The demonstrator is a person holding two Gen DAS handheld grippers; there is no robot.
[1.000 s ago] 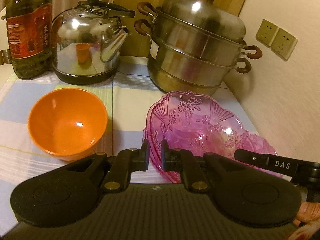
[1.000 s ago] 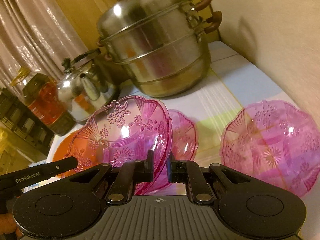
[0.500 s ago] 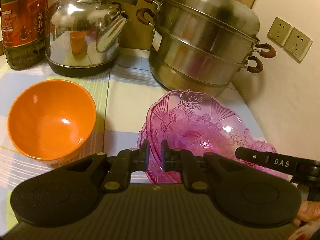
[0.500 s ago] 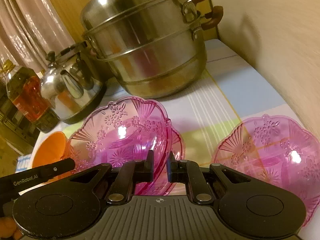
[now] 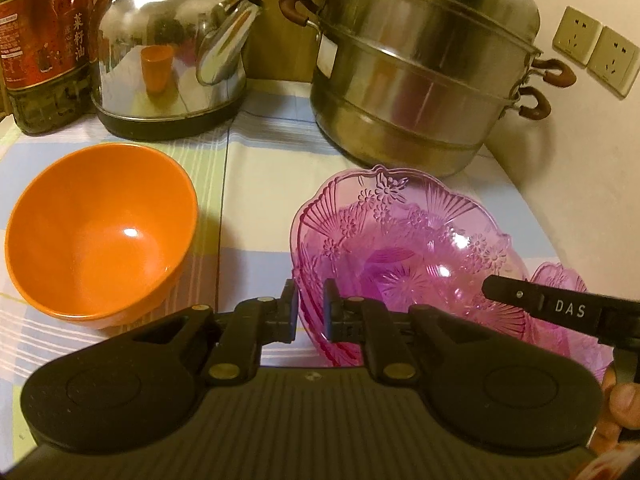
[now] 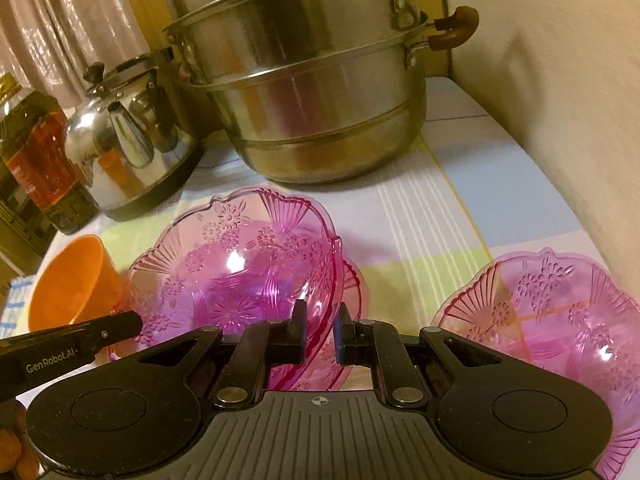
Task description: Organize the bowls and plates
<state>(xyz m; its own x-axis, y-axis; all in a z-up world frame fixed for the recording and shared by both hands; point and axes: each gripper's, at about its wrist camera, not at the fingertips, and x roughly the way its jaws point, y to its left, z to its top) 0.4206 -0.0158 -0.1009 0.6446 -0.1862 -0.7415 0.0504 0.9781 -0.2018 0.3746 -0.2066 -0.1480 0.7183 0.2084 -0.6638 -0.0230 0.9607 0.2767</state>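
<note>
Pink bowl (image 5: 400, 248): tilted above a second pink bowl (image 6: 352, 280), in front of the steamer pot (image 5: 420, 68).
Left tool (image 5: 311, 312): clamped on its rim.
Right tool (image 6: 320, 334): clamped on its opposite rim.
Orange bowl (image 5: 100, 232): empty, left of the pot.
Third pink bowl (image 6: 560, 320): empty, right, on the desk (image 6: 420, 216).

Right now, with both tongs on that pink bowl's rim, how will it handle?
The pink bowl looks like thin moulded plastic: probably light, rim likely flexing. Its glossy surface may slip. It sits tilted in another pink bowl, so it may rock if released.
</note>
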